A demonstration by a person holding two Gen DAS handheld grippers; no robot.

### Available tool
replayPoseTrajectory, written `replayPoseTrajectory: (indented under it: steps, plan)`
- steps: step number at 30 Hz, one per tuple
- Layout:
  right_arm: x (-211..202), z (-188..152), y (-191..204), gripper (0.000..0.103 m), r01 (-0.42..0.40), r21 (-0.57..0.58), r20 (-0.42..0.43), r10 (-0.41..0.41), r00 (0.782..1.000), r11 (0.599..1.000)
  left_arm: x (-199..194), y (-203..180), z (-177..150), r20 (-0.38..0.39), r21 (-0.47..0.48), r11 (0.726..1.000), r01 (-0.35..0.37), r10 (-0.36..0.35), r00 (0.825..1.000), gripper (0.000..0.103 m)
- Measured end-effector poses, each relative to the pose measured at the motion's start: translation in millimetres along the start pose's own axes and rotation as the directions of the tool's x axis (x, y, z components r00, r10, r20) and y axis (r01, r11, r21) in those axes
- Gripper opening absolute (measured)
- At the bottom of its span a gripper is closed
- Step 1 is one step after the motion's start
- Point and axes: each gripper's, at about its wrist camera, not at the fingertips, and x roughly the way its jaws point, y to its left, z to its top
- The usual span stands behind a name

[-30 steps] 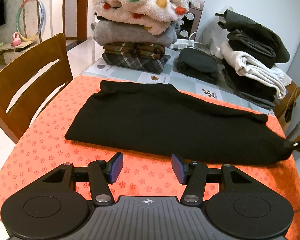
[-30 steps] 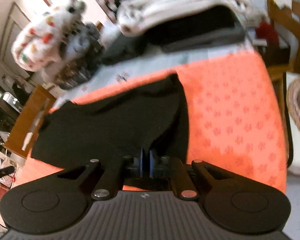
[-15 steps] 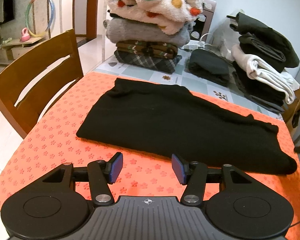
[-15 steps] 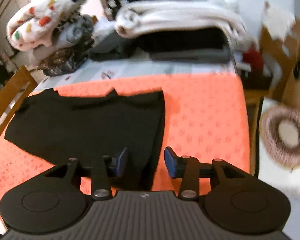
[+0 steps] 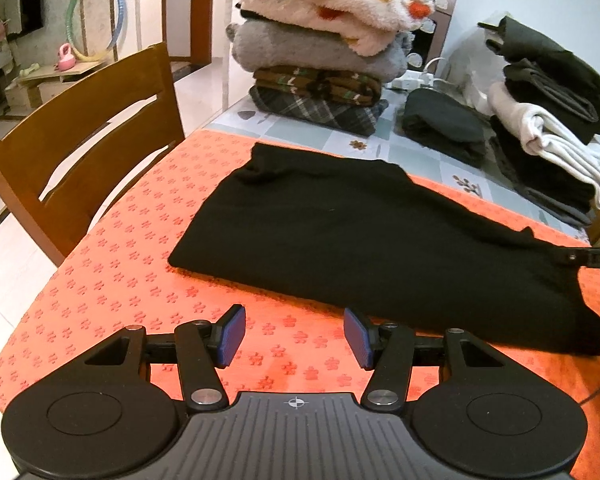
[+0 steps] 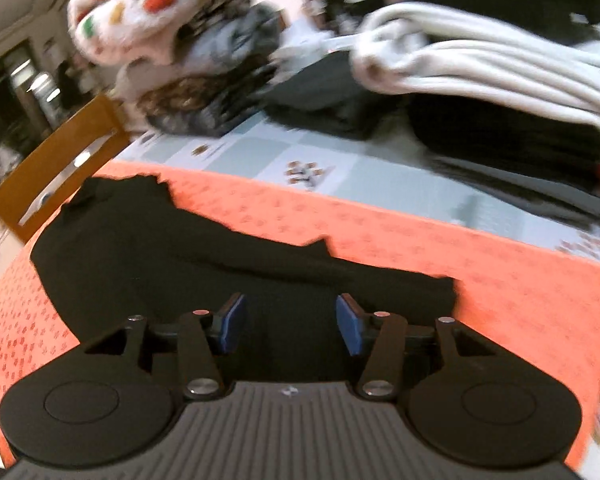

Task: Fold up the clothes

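1. From the left wrist view, we see the black garment (image 5: pixel 380 248) lying flat and long across the orange tablecloth (image 5: pixel 140 240), its near edge just beyond our left gripper (image 5: pixel 294 332). That gripper's jaws stand apart with nothing between them, only bare cloth below. Folded stacks sit well behind: the spotted fleece pile (image 5: pixel 324 40) and the dark pile with a white garment (image 5: pixel 548 136). A wooden chair (image 5: pixel 80 140) stands to the left.

2. From the right wrist view, which is blurred, our right gripper (image 6: pixel 290 324) hangs over the garment's (image 6: pixel 180 264) right end. Its jaws are opening, and no fabric is pinched between the pads.

3. To fold well, we judge both grippers should take matching corners of one short end, pinch only the layers meant to travel, lift low, and carry them evenly so the edges meet squarely.
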Motion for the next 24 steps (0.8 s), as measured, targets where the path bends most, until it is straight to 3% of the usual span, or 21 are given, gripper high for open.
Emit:
replayPoseTrajectory:
  steps: [4,6,12,17,24]
  plan:
    - [32,13,21,0.056,-0.132,-0.03,-0.042,0.131,0.991,0.991,6,6,1,-0.016,-0.013,1.0,-0.024,0.024,1.0,0.057]
    - [45,20,31,0.056,-0.152,-0.078,-0.058,0.147,0.987,0.985,9,9,2,-0.021,-0.021,0.999,-0.035,0.034,0.999,0.057]
    - [61,35,14,0.055,-0.039,-0.032,0.002,0.039,0.999,0.999,19,13,7,-0.034,-0.036,0.998,-0.05,0.049,0.998,0.057]
    - [22,30,4,0.056,-0.027,0.016,0.087,0.026,0.996,0.999,29,13,11,-0.041,-0.036,0.998,-0.048,0.046,0.998,0.057]
    - [0,-2,-31,0.056,0.041,0.063,0.025,-0.043,0.999,0.997,42,9,18,-0.05,-0.007,1.0,-0.023,0.023,0.998,0.057]
